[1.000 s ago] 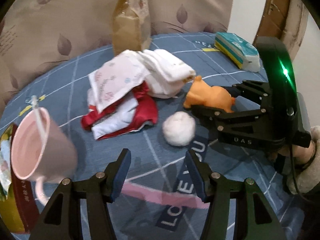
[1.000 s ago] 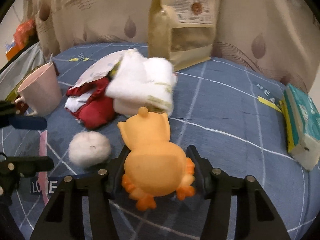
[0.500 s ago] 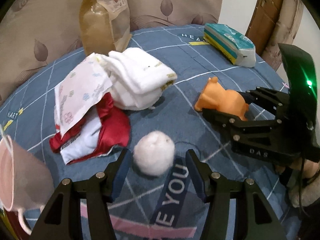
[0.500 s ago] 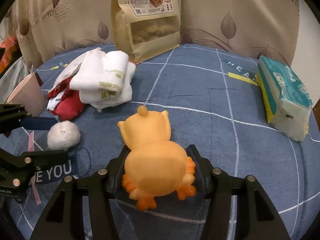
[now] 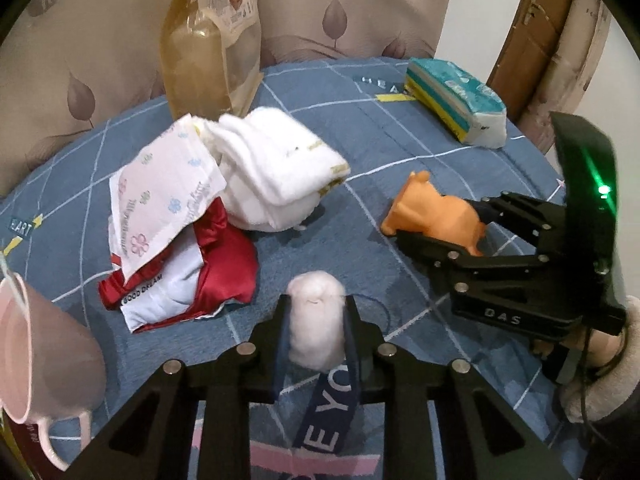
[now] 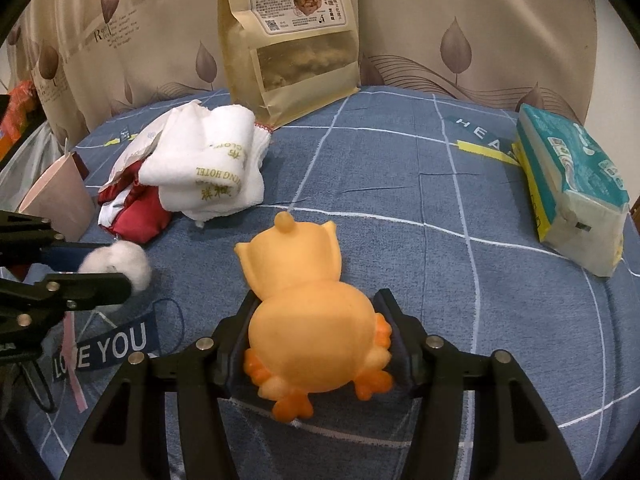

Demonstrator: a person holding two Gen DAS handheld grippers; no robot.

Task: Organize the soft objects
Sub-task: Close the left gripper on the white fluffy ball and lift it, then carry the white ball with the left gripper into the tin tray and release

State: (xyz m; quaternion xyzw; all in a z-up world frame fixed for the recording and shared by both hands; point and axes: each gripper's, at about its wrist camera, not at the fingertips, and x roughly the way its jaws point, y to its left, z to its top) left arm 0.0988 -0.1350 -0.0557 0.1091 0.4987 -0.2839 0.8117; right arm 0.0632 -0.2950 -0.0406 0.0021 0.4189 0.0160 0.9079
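Observation:
My left gripper (image 5: 316, 312) is shut on a white fluffy ball (image 5: 316, 320), squeezing it narrow just above the blue cloth; the ball also shows in the right wrist view (image 6: 120, 264). My right gripper (image 6: 316, 316) is shut on an orange soft chick toy (image 6: 308, 316), which also shows in the left wrist view (image 5: 436, 212). A folded white towel (image 6: 212, 168) lies on a red and white pouch (image 5: 180, 280) and a floral packet (image 5: 160, 196) at the back left.
A tall snack bag (image 6: 292, 36) stands at the back against the curtain. A tissue pack (image 6: 572, 184) lies at the right. A pink cup (image 5: 36, 348) stands at the left. A "LOVE YOU" strap (image 6: 104, 352) lies on the cloth.
My left gripper moved forward around the white ball and closed on it. My right gripper kept its hold on the chick toy and shifted a little.

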